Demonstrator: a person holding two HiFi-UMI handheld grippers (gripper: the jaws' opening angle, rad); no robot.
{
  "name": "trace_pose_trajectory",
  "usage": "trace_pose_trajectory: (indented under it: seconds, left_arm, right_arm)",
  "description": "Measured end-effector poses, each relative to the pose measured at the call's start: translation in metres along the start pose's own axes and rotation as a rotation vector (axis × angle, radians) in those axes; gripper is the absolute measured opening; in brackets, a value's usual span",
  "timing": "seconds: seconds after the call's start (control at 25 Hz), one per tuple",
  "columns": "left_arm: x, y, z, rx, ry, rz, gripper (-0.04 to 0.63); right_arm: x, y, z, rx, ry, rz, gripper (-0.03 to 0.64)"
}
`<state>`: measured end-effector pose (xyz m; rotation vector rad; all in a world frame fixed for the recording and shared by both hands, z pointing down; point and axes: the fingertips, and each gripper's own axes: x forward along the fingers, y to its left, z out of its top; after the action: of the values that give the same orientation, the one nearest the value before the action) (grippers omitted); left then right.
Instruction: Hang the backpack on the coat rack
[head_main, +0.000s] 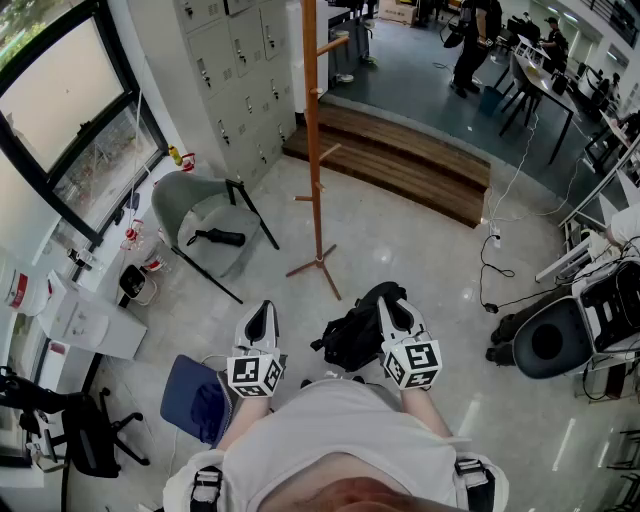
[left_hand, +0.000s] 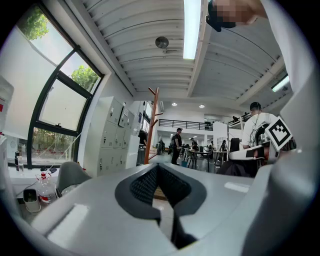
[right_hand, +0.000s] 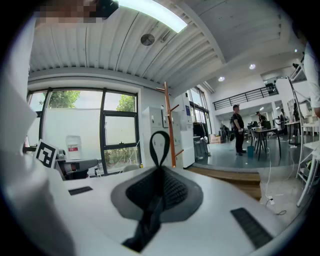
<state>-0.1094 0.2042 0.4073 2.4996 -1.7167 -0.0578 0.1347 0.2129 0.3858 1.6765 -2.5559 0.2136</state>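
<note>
Your right gripper (right_hand: 160, 169) is clamped on the top loop (right_hand: 160, 133) of the soft black fabric backpack (head_main: 350, 342), the proper hold. Your left gripper (left_hand: 157, 168) is closed and empty. Expect sag.

Rack (head_main: 316, 150): smooth wood. Backpack (head_main: 355, 335): matt black cloth. Floor (head_main: 420, 250): glossy, pale, reflective. Step (head_main: 400, 160): matt wood planks. Lockers (head_main: 235, 70): smooth painted metal, apparently.

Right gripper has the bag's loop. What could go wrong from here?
The right gripper pinches only the thin loop, so the backpack hanging below could slip out.
The coat rack is slim on small feet, so a bump may tip it.
The left gripper is shut, giving no support.
</note>
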Motion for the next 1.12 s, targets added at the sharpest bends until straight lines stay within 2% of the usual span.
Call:
trace_pose_trajectory:
  seconds: [0.72, 1.12]
  left_arm:
    - [-0.006, -0.021, -0.01, 0.001, 0.028, 0.037, 0.011]
    - [-0.006, -0.042, -0.016, 0.013, 0.034, 0.102, 0.011]
  right_arm:
    - [-0.01, -0.017, -0.001, 0.004, 0.0, 0.029, 0.015]
    - [-0.007, -0.019, -0.004, -0.011, 0.005, 0.138, 0.015]
